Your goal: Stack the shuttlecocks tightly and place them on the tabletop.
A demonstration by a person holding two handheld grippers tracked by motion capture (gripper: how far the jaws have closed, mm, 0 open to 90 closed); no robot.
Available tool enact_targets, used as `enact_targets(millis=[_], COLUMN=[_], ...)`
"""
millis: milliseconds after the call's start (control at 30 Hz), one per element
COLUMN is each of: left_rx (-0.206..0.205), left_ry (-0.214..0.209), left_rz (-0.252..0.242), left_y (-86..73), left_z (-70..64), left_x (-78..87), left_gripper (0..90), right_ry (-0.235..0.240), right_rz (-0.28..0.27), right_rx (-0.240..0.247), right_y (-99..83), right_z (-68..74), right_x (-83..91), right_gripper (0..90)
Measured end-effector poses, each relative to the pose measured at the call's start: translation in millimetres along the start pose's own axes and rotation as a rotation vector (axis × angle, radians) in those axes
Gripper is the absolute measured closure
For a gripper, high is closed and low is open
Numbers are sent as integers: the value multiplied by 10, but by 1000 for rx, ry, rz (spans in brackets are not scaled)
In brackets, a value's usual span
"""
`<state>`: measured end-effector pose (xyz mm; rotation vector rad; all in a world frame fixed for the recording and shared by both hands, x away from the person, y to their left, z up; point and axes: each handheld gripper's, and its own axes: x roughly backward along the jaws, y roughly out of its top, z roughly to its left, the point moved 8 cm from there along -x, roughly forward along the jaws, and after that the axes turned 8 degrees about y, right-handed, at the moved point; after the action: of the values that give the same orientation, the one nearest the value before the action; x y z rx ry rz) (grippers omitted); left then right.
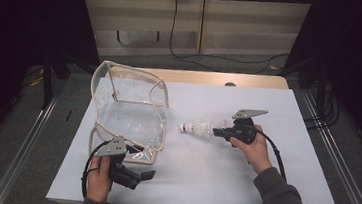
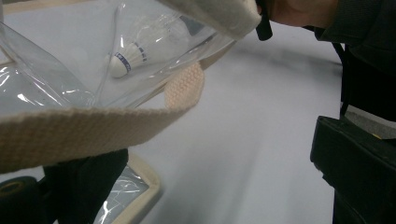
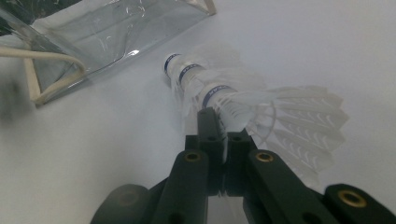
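Several white shuttlecocks [image 1: 200,129] are nested in a stack, cork ends toward the bag. My right gripper [image 1: 223,133] is shut on the feather skirt of the rearmost one and holds the stack [image 3: 219,93] just above the white board, right of the bag; its jaws [image 3: 224,135] are pressed together. A clear plastic bag [image 1: 128,107] with beige webbing trim stands open on the left. My left gripper [image 1: 140,163] sits at the bag's near corner, jaws wide apart. In the left gripper view [image 2: 210,158] the beige strap [image 2: 93,130] drapes over one jaw, and the shuttlecocks [image 2: 133,56] show through the clear bag [image 2: 46,88].
A white board [image 1: 241,188] covers the wooden table [image 1: 211,78], with bare surface at the front and right. Dark curtains and metal rails flank the table. Cables run along the floor behind.
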<state>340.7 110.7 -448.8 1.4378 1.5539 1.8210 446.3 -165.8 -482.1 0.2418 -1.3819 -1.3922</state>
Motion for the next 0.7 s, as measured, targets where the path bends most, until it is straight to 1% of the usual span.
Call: enact_targets(millis=[200, 700], left_rx=[-1, 0], left_ry=[2, 2], left_rz=[2, 1], left_y=[-1, 0], left_z=[2, 1], left_x=[0, 0], left_gripper=[43, 43], right_ry=[6, 5], right_rz=[-10, -5], right_rx=[-3, 3], right_y=[12, 14], right_z=[8, 11], right_x=[-4, -32], right_gripper=[886, 885])
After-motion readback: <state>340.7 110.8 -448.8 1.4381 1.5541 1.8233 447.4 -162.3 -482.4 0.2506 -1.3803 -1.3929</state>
